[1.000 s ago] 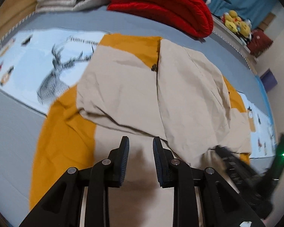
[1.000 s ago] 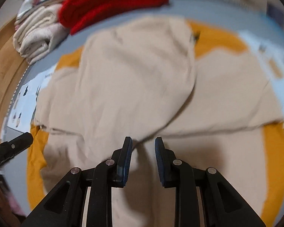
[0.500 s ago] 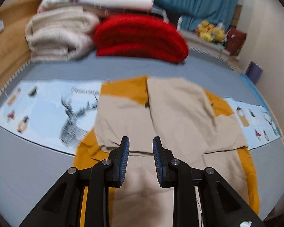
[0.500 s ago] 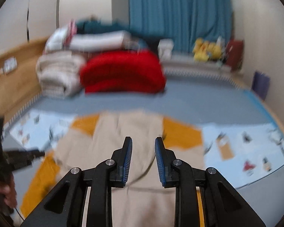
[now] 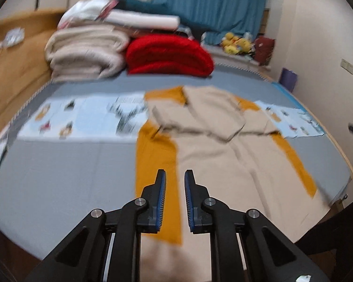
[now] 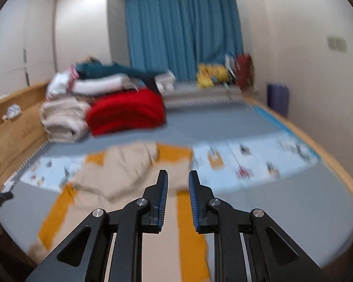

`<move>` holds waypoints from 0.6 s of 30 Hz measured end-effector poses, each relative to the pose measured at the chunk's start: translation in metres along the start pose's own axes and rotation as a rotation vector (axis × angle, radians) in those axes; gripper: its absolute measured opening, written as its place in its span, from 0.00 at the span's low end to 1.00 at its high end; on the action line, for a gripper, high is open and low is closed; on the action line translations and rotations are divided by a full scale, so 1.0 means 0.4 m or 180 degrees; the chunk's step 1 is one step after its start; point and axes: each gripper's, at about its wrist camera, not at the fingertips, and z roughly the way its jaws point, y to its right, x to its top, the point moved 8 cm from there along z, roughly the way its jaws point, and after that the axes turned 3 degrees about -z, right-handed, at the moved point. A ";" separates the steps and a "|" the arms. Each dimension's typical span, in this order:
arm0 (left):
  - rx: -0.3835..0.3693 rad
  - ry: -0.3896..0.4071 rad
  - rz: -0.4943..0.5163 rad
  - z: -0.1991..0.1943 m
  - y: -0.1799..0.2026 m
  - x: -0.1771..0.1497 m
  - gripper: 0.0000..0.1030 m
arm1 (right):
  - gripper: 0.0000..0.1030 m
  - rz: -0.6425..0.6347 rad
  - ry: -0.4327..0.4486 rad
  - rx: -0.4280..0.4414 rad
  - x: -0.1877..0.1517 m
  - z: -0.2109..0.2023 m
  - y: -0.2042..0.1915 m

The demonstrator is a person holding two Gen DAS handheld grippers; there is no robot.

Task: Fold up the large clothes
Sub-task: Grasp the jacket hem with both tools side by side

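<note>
Two grippers up, both empty. My left gripper (image 5: 174, 197) has its jaws parted with a clear gap, nothing between the pads, held above the near edge of the bed (image 5: 58, 164). My right gripper (image 6: 177, 198) is the same: fingers apart, gripping nothing, raised above the bed and looking across the room.

The beige garment (image 5: 211, 145) lies flat on the grey bed sheet, on top of an orange cloth (image 5: 155, 155) that shows along both its sides and at the far corners. The garment's upper part is folded: two beige flaps lie over the body, meeting near the middle, with a small dark spot at the seam where they meet. The lower part runs toward me and reaches the near edge of the bed. In the right wrist view the garment (image 6: 120, 174) sits left of centre, the orange cloth (image 6: 190, 230) just behind my fingers.

A light blue printed strip (image 5: 82, 122) crosses the bed under the orange cloth. At the far side: a red folded blanket (image 5: 169, 56) beside a cream folded blanket (image 5: 84, 54), with white and teal bedding stacked on top. Blue curtain (image 6: 183, 28) behind, yellow plush toys (image 6: 211, 74) on the ledge under it. Both views are motion-blurred, fine detail unreadable.
</note>
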 end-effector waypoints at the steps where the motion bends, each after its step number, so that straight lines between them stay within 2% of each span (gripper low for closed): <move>1: 0.0114 -0.0305 -0.0164 0.040 -0.040 -0.031 0.11 | 0.19 0.0056 -0.0124 -0.0021 -0.052 0.015 0.027; 2: 0.0130 -0.0463 -0.0316 0.064 -0.066 -0.051 0.11 | 0.19 0.0108 -0.0235 -0.0043 -0.099 0.031 0.051; 4: 0.0139 -0.0722 -0.0563 0.105 -0.105 -0.090 0.11 | 0.19 0.0282 -0.0741 -0.0178 -0.230 0.085 0.107; 5: 0.0171 -0.0865 -0.0680 0.129 -0.124 -0.110 0.11 | 0.19 0.0450 -0.1027 -0.0116 -0.276 0.112 0.120; 7: 0.0178 -0.1206 -0.0846 0.175 -0.146 -0.158 0.11 | 0.19 0.0682 -0.1250 0.0121 -0.322 0.148 0.124; 8: 0.0145 -0.1325 -0.0894 0.189 -0.145 -0.175 0.11 | 0.20 0.0646 -0.1308 0.0083 -0.338 0.162 0.125; 12: 0.0097 -0.1505 -0.0984 0.216 -0.142 -0.205 0.12 | 0.21 0.0330 -0.1694 -0.0076 -0.416 0.207 0.121; 15: 0.0107 -0.1640 -0.1121 0.230 -0.162 -0.236 0.12 | 0.22 0.0289 -0.1993 -0.0092 -0.474 0.224 0.126; 18: 0.0113 -0.1746 -0.1200 0.243 -0.173 -0.254 0.12 | 0.23 0.0268 -0.2169 -0.0130 -0.515 0.234 0.132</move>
